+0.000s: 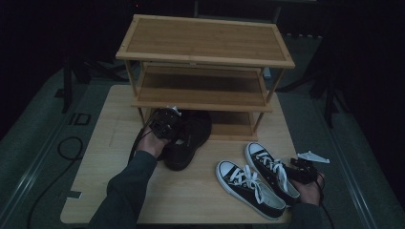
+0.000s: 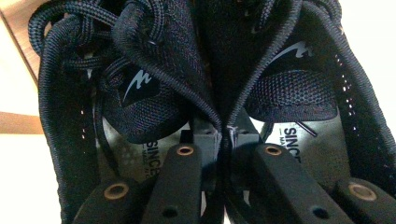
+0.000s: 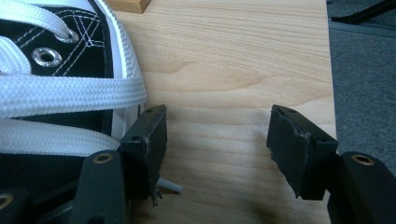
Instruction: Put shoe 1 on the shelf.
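- Left tool (image 1: 165,125): closed on the pair of black shoes (image 1: 188,138), jaws pinching the two inner collar edges together, as the left gripper view shows.
- Location: the black shoes (image 2: 196,79) sit at the front of the wooden rack (image 1: 205,57), at its bottom shelf, heels toward the person.
- Handling, judged: mesh uppers look soft and light; the collars fold under the pinch, so the pair may sag or swing. The padded inner collars held together are a sound grip point; the laces are not.
- Right tool (image 3: 217,144): jaws wide apart with nothing between them, resting on the worktop (image 3: 233,60) just beside the white-laced sneaker (image 3: 60,79).
- A second sneaker (image 1: 248,188) lies alongside it.
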Demonstrator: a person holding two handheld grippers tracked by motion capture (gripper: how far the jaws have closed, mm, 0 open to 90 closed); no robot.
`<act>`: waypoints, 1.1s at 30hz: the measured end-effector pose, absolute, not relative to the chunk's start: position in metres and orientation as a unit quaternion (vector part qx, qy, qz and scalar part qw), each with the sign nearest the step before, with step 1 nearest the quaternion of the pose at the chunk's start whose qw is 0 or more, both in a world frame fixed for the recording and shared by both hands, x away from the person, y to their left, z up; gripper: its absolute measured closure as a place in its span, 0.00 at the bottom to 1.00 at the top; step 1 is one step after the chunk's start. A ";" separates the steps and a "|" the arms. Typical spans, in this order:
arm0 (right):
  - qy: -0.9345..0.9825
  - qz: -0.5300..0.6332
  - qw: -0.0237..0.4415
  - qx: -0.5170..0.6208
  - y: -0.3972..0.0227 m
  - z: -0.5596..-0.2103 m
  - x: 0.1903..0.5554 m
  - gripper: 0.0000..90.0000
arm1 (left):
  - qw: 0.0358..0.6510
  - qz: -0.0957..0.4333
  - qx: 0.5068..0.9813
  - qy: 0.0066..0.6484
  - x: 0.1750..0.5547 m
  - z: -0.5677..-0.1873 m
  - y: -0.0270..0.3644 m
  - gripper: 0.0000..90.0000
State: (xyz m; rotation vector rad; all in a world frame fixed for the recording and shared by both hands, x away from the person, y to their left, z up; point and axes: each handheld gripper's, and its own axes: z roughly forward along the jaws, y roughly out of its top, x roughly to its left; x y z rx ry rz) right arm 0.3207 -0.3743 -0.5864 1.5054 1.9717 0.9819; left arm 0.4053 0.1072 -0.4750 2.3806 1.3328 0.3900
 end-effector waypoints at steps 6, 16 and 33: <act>0.718 0.358 0.235 0.549 -0.374 -0.586 0.321 0.42 | 0.186 0.163 0.837 0.488 0.406 -0.477 0.097 0.95; 0.718 0.357 0.235 0.548 -0.374 -0.586 0.321 0.42 | 0.188 0.181 0.821 0.508 0.406 -0.481 0.083 0.95; 0.719 0.357 0.235 0.548 -0.374 -0.586 0.321 0.42 | 0.246 0.170 0.834 0.463 0.387 -0.459 0.107 0.62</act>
